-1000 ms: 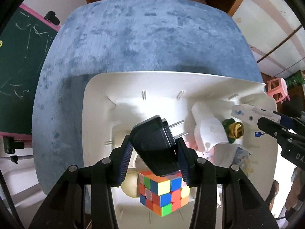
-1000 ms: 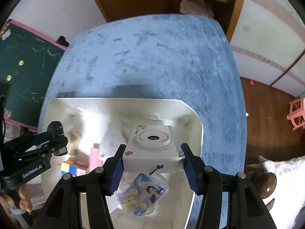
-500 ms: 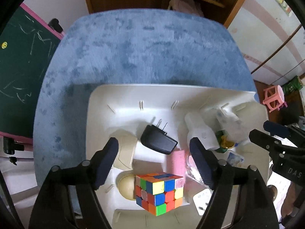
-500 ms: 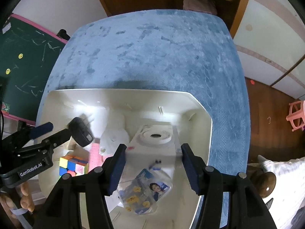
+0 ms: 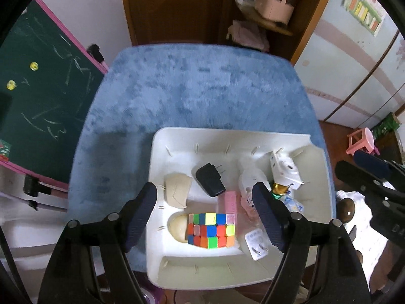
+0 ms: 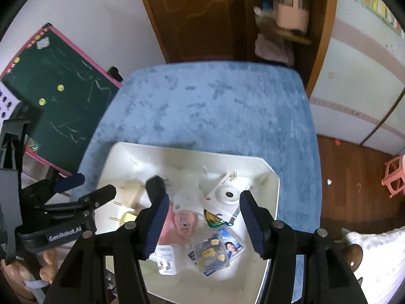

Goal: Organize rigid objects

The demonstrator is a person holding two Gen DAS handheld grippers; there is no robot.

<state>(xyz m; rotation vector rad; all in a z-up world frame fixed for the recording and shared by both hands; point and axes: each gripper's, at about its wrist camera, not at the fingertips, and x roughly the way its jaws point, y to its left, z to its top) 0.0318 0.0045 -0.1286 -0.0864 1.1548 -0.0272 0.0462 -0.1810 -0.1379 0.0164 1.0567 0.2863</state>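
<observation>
A white plastic bin (image 5: 158,149) stands on the blue-covered table. In it lie a black charger plug (image 5: 210,178), a coloured puzzle cube (image 5: 211,230) and a white instant camera (image 6: 224,195). My left gripper (image 5: 203,197) hovers above the plug and cube, open and empty. The right gripper (image 6: 202,200) hangs over the bin's right half, above the camera, open with nothing between its pads. Each gripper also shows in the other's view: the left gripper (image 6: 91,186) at the left, the right gripper (image 5: 364,167) at the right.
The bin also holds a white bottle (image 6: 188,195), a pink box (image 5: 231,201), a white adapter (image 5: 257,244), a card packet (image 6: 216,250) and a gold bell (image 5: 279,188). A chalkboard (image 5: 38,101) stands left. A pink stool (image 6: 395,177) is on the floor right.
The left gripper let go of the black plug and the right let go of the camera; both things now lie in the bin. Both grippers have risen away from it.
</observation>
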